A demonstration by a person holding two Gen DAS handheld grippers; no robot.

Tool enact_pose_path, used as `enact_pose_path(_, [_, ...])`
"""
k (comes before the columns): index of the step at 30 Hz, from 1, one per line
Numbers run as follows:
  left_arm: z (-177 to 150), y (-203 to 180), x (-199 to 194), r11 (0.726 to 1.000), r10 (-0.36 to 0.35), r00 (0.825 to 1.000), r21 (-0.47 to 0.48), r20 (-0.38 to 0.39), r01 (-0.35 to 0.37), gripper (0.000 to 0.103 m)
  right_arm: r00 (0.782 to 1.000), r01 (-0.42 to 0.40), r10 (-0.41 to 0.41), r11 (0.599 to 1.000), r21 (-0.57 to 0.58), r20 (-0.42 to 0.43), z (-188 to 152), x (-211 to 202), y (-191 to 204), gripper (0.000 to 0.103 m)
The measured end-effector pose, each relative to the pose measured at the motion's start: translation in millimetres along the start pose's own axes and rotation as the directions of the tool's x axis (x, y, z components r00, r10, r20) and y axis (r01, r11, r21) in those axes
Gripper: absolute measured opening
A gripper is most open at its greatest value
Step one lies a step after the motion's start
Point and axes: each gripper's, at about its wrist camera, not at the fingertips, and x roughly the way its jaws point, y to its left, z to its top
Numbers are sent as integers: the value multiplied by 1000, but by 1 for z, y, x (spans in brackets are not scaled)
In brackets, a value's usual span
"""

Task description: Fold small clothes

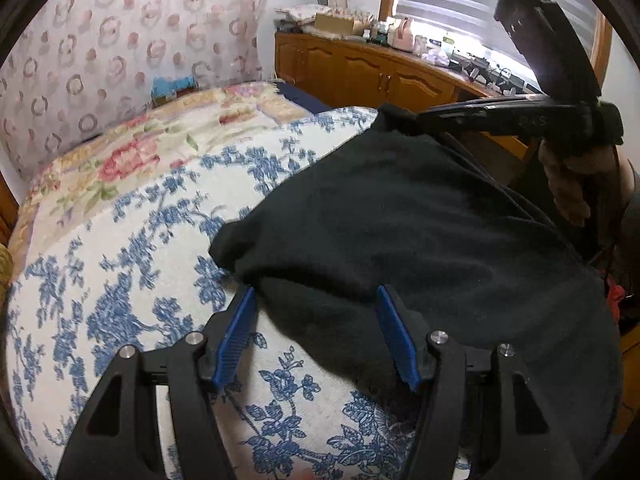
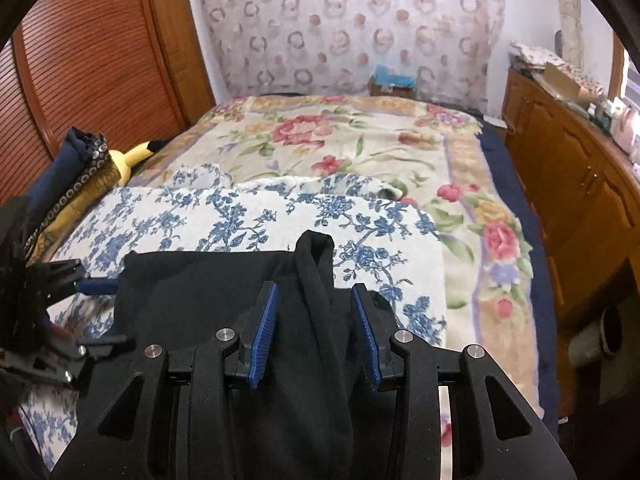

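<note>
On blue-floral cloth [image 1: 120,280]: black garment [image 1: 400,220], edge between left gripper [image 1: 316,332] fingers.

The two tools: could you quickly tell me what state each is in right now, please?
Left tool: open, edge of the black garment between its pads, not pinched.
Right tool: open, a black strip lying between its pads, not gripped.

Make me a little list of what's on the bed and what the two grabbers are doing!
Cloth: black garment, partly folded, lying on the blue-flowered blanket
Bed cover: flowered bedspread under the blanket
Left gripper: open, at the garment's edge
Right gripper: open, a raised fold of the garment between its pads, not pinched
Toy: yellow plush by the wooden door
</note>
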Motion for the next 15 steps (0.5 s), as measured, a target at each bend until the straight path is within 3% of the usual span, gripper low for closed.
enact_pose_path(5, [0, 1, 0, 1000, -13, 1000, -28, -4, 13, 63, 999, -12, 12, 1000, 1, -39, 1, 13, -3, 25])
enact_pose_path(7, [0, 0, 0, 1000, -6, 1000, -26, -5, 6, 63, 999, -24, 24, 1000, 7, -45, 2, 15, -5, 8])
enact_pose_path(9, [0, -1, 1, 1000, -5, 1000, -26, -6, 5, 63, 999, -31, 31, 999, 6, -37, 2, 14, -7, 4])
enact_pose_path(11, [0, -1, 1, 1000, -7, 1000, -27, -5, 7, 63, 1000, 1, -1, 1000, 7, -11, 4, 8, -9, 2])
enact_pose_path(12, [0, -1, 2, 1000, -5, 1000, -25, -6, 5, 63, 998, 61, -61, 998, 11, 8, 5, 3, -11, 2])
enact_pose_path(15, [0, 0, 1, 1000, -5, 1000, -24, -6, 4, 64, 995, 100, -101, 994, 45, 8, 5, 0, -19, 1])
